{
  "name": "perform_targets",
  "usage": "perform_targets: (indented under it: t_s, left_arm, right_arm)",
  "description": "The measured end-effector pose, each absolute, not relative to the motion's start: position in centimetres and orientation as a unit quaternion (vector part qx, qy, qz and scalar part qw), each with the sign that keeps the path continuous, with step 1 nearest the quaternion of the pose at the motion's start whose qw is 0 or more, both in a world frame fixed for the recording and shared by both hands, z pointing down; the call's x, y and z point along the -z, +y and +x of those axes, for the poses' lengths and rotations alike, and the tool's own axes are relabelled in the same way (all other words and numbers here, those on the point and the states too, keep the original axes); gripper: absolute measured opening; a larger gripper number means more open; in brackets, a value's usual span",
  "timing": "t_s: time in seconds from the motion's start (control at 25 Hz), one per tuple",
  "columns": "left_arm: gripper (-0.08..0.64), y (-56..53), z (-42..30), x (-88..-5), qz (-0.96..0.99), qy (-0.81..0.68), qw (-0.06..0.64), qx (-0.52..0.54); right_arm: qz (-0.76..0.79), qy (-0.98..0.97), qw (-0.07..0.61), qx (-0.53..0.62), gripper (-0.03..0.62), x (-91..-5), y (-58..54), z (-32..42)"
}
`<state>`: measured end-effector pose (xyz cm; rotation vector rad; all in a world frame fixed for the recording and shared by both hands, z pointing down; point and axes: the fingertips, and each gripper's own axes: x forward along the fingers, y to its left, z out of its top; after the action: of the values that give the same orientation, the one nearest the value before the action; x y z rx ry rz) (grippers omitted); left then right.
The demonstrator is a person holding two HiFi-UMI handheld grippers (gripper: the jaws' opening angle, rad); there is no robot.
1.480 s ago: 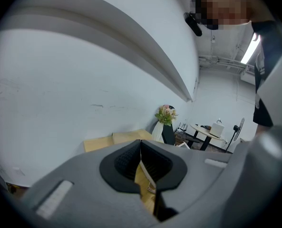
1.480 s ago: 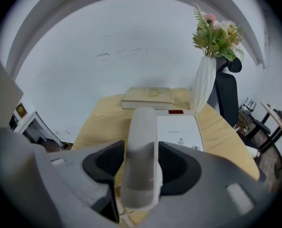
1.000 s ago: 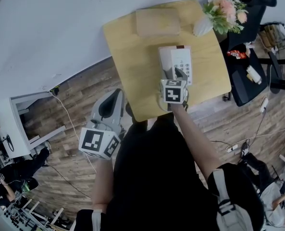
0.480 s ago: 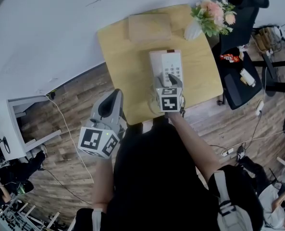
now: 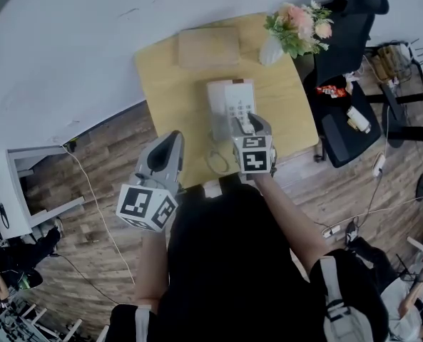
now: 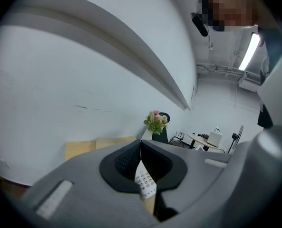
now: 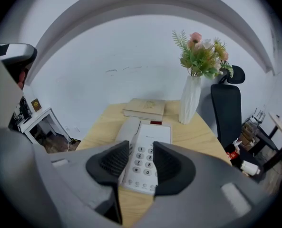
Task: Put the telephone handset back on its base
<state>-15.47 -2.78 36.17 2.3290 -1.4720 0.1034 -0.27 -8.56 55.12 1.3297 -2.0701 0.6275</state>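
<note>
Handset (image 7: 127, 133) seen lying in cradle along left side of base (image 7: 150, 148), on table (image 5: 161, 70); cord (image 5: 215, 161) looped slack toward near edge. Placement judged done. Right hand-held gripper (image 7: 141, 156) held over near end of telephone, jaws apart and closing, nothing pressed between pads; judged let go of handset. Left hand-held gripper (image 6: 141, 148) held off table at left, jaws closed together, empty, judged not needed. Vase (image 7: 190, 99) and book (image 7: 144, 109) set well behind, clear of work.

The head view looks steeply down on the table (image 5: 161, 84) from high up. Both gripper views look across it, close to the telephone (image 7: 150, 137).
</note>
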Motion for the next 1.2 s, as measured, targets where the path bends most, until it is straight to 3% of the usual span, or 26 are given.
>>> perform_targets:
  t_s: [0.32, 0.76, 1.2]
  left_arm:
    - [0.011, -3.6, -12.2, -36.0, 0.838, -0.511, 0.185, -0.034]
    - [0.011, -4.6, -9.7, -36.0, 0.845, -0.502, 0.182, -0.041]
    - [0.011, -4.8, -9.3, -35.0, 0.839, -0.515, 0.169, -0.038]
  right_arm:
    - [0.504, -0.792, 0.278, -0.205, 0.121, -52.1, -8.9, 3.2]
    - [0.500, -0.831, 0.188, -0.155, 0.049, -44.8, -9.5, 6.3]
    - [0.474, -0.861, 0.139, -0.120, 0.021, -39.8, -9.8, 6.9]
